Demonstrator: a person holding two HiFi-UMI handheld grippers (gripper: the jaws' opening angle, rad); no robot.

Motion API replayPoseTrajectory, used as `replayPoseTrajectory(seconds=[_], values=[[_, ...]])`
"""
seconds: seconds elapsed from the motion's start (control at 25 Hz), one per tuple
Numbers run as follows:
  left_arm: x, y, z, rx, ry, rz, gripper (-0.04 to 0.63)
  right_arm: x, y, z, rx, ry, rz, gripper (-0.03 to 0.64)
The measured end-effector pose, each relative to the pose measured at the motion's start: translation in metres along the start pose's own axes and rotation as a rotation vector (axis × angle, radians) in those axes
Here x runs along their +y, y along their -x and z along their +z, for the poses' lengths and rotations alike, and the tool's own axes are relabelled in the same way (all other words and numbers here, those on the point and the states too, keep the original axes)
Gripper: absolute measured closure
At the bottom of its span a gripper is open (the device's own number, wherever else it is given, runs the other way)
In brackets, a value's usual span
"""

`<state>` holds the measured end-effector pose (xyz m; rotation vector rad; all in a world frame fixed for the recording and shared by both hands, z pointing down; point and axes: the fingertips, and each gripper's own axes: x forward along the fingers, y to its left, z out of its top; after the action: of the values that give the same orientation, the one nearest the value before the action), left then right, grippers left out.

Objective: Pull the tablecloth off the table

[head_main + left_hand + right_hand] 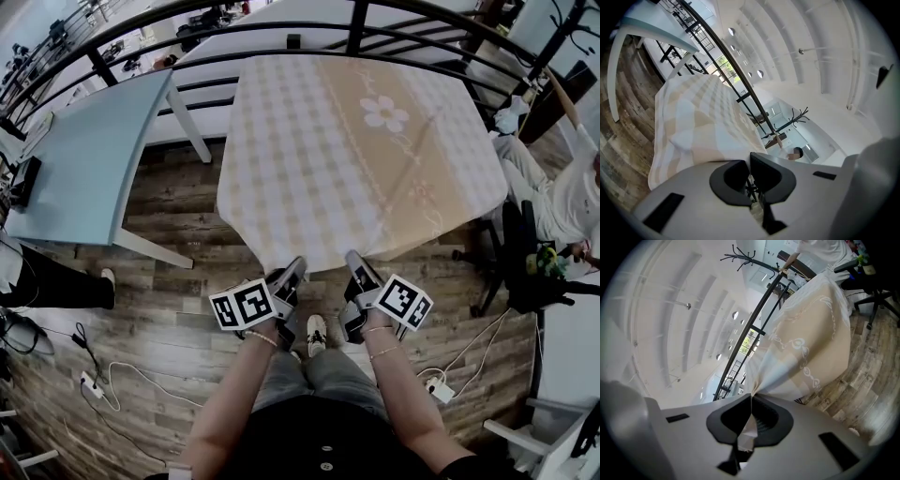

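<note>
Both left gripper (296,267) and right gripper (356,260) clamped on the tablecloth (328,159) at its near edge.

Bright, even light on the tablecloth (347,159); fisheye warping, gripper views' corners black.
</note>
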<state>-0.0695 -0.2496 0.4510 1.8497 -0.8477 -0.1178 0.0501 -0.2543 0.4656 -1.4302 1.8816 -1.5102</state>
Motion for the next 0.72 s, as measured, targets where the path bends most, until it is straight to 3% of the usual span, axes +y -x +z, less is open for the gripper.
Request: replayPoseTrajectory(seconds=[0.72], values=[[-0.007,0.083,-0.048,0.031,-0.032,-0.04,0.578,0.018,0.067,-0.077,-0.047,0.011,-0.017,0.588]])
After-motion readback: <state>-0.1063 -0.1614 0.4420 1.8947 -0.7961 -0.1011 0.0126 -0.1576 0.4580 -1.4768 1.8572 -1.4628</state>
